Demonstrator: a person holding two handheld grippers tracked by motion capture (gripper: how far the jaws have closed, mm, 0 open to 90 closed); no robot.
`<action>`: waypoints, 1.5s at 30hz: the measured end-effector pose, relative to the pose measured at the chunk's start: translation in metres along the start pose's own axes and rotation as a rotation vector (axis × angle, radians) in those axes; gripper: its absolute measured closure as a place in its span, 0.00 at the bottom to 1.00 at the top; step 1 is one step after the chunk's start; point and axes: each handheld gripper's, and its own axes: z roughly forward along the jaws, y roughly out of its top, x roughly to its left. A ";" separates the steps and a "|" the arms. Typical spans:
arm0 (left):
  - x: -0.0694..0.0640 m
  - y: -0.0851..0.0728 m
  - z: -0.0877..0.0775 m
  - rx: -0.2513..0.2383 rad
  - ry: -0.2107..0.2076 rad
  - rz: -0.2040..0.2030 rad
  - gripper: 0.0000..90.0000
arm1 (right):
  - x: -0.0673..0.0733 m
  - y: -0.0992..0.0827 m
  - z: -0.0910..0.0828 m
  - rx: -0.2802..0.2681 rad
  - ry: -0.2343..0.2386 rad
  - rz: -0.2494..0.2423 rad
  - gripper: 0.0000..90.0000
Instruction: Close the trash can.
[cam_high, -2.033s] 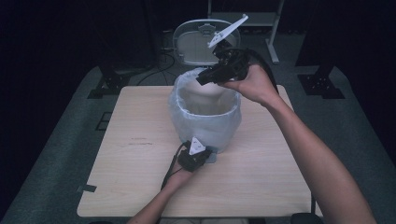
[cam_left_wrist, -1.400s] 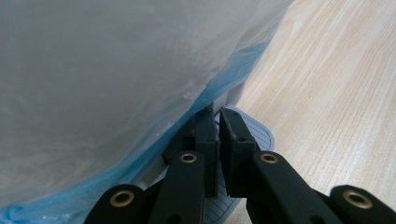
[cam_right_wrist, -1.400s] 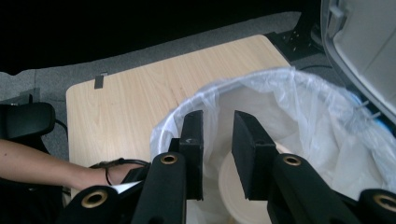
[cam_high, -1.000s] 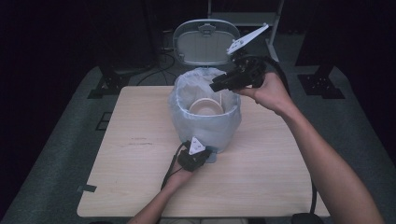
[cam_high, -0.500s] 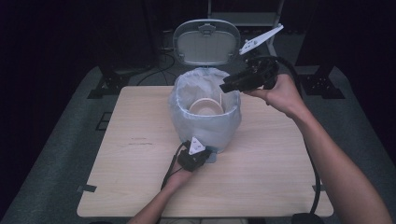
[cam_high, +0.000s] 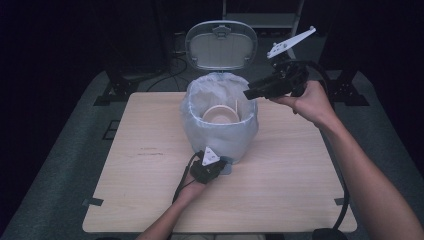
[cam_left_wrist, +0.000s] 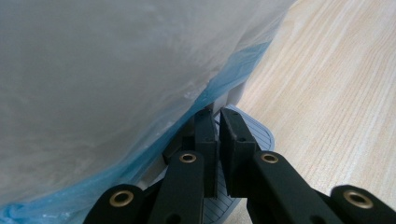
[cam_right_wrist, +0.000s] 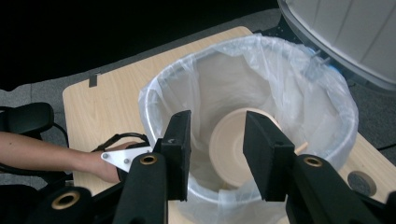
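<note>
A small pedal bin (cam_high: 220, 137) lined with a pale plastic bag (cam_right_wrist: 308, 88) stands mid-table, its lid (cam_high: 221, 45) raised. A beige bowl (cam_high: 220, 115) (cam_right_wrist: 229, 149) lies tilted inside the bag with a thin stick (cam_high: 236, 106) beside it. My left gripper (cam_high: 220, 166) (cam_left_wrist: 218, 135) is shut, its tips resting on the ribbed pedal (cam_left_wrist: 261, 135) at the bin's foot. My right gripper (cam_high: 248, 93) (cam_right_wrist: 217, 140) hovers by the bin's right rim, pointing at the opening. Its jaws have just been opening and nothing is between them.
The wooden table (cam_high: 310, 165) has bare room to the left and right of the bin. Dark stands and cables (cam_high: 165, 75) sit on the floor behind the table. A cable trails from the right gripper past the table's right edge (cam_high: 345, 200).
My right gripper has drawn back from over the bin mouth to the right. The bowl was up by its jaws at first and now lies in the bag. The left gripper has stayed put.
</note>
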 end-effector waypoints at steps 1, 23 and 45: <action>0.000 0.000 0.000 -0.002 0.001 0.000 0.96 | 0.000 -0.001 -0.001 -0.003 0.000 0.005 0.67; 0.000 0.000 0.000 0.002 0.000 -0.002 0.96 | -0.027 -0.071 -0.007 -0.044 -0.009 0.125 0.63; 0.000 0.000 0.000 0.000 0.001 -0.008 0.95 | -0.041 -0.131 0.004 -0.039 -0.048 0.199 0.53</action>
